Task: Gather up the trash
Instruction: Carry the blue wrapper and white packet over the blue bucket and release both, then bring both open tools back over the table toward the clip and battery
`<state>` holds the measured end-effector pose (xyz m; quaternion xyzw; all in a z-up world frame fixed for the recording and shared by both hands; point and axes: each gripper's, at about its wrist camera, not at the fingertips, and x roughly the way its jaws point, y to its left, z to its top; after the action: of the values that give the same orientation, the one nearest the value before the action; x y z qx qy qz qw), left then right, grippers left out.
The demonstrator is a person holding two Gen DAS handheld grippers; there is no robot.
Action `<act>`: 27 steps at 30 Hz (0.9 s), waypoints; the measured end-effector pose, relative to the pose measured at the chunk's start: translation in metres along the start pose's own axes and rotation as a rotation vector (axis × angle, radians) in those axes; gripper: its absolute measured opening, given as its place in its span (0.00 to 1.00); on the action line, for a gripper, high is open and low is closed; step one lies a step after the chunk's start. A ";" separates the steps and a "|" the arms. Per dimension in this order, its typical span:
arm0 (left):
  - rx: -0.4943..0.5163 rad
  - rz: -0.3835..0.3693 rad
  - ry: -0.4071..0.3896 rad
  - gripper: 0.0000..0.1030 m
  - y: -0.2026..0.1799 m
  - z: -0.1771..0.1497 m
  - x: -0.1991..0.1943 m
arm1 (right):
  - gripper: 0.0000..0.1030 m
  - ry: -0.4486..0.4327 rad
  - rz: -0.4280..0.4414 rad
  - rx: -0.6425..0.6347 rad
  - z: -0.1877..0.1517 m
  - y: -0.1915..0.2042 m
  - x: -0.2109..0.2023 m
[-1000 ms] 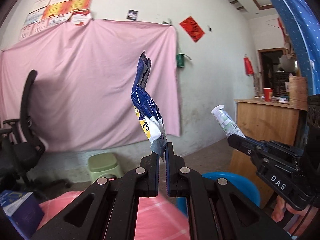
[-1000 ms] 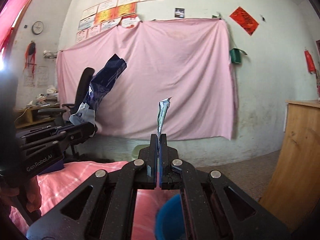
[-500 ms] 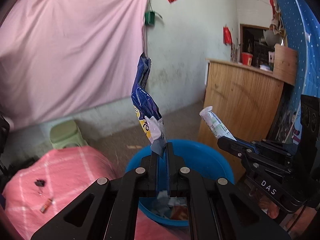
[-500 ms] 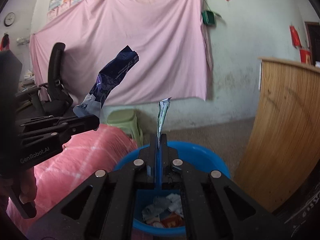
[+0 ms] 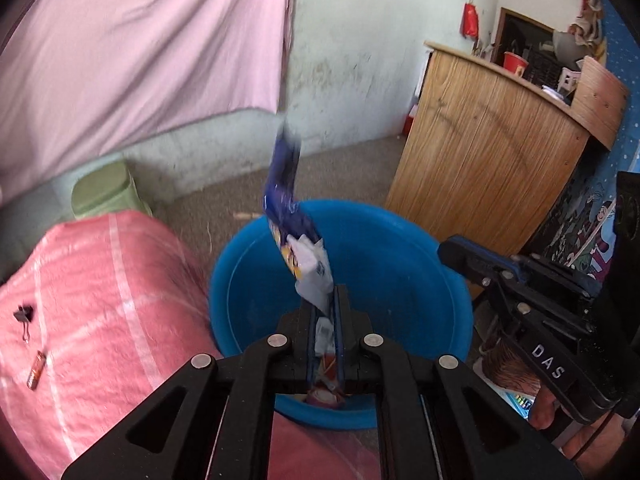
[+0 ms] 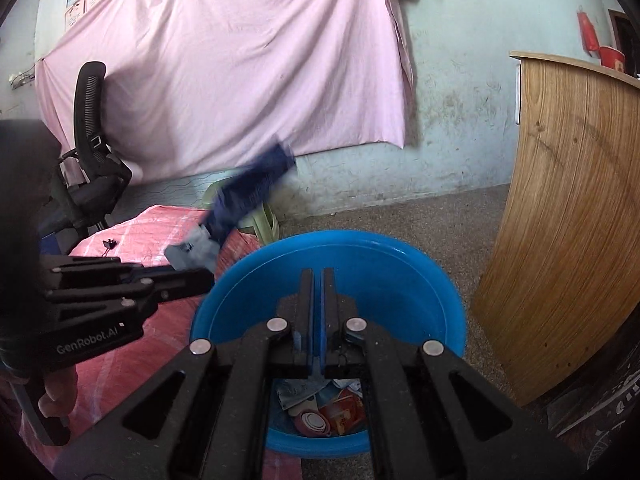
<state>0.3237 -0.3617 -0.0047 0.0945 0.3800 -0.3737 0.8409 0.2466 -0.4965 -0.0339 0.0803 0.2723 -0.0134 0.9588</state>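
Note:
My left gripper (image 5: pixel 323 294) has its jaws slightly parted above the blue basin (image 5: pixel 404 264). The blue snack wrapper (image 5: pixel 292 216) stands blurred between its fingertips, its lower end in the gap. In the right wrist view the wrapper (image 6: pixel 244 196) tilts over the left gripper (image 6: pixel 200 276) beside the basin (image 6: pixel 408 268). My right gripper (image 6: pixel 318 276) is shut and empty over the basin, and it also shows in the left wrist view (image 5: pixel 448 250). Trash (image 6: pixel 328 404) lies in the basin bottom.
A pink cloth-covered surface (image 5: pixel 100 300) with a binder clip (image 5: pixel 24 316) and a small battery (image 5: pixel 36 370) lies left of the basin. A wooden counter (image 5: pixel 488 160) stands right. A green stool (image 5: pixel 106 190) and an office chair (image 6: pixel 90 152) stand behind.
Both grippers tipped down over the basin. The white tube wrapper has left my right gripper. The left jaws have loosened and the blue wrapper is moving.

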 end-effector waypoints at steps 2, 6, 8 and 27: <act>-0.006 -0.001 0.012 0.18 0.000 -0.001 0.003 | 0.24 0.000 -0.002 0.002 0.001 -0.001 0.001; -0.027 0.019 -0.030 0.34 0.007 -0.004 -0.007 | 0.25 -0.012 0.001 0.008 0.005 0.000 0.000; -0.046 0.033 -0.060 0.34 0.013 -0.006 -0.015 | 0.29 -0.023 0.004 0.007 0.007 0.000 0.000; -0.236 0.341 -0.475 0.93 0.085 -0.042 -0.140 | 0.94 -0.263 0.104 -0.011 0.045 0.063 -0.033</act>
<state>0.2984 -0.2055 0.0547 -0.0313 0.1925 -0.1922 0.9618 0.2464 -0.4423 0.0304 0.0866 0.1397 0.0275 0.9860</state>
